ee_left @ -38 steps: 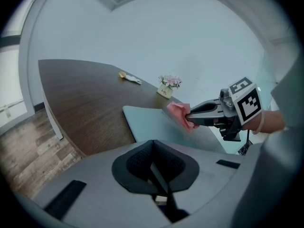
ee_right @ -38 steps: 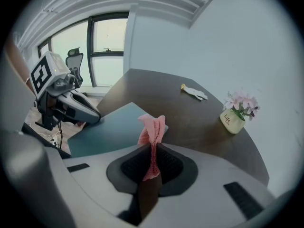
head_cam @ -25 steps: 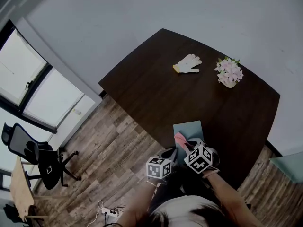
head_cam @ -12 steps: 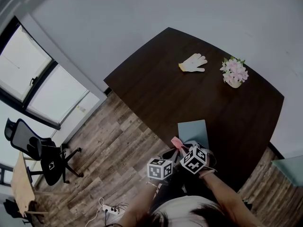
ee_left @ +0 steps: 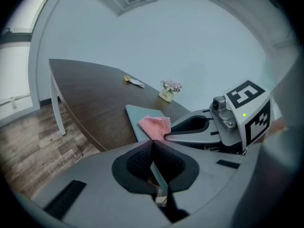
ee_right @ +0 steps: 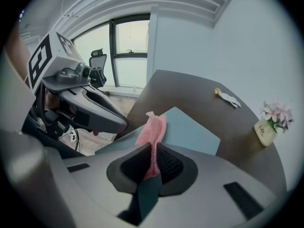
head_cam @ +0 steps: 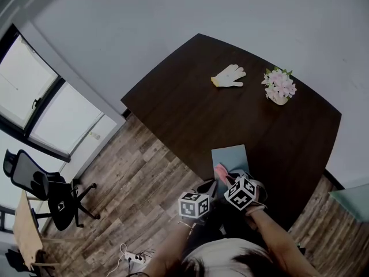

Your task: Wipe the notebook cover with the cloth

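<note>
Pinching the cloth, the right tool has slid farther onto the notebook.

Dark brown tabletop, rounded corners, pushed up to a plain pale wall. Floor: grey-brown wood planks. Large dark-framed windows on the left with bright daylight behind them; room light soft and even. Black swivel office chair on castors stands near the windows, next to a light wooden desk. White power strip with cable lies on the floor. Far side of the tabletop: white work glove and small pot of pink flowers, apart.
</note>
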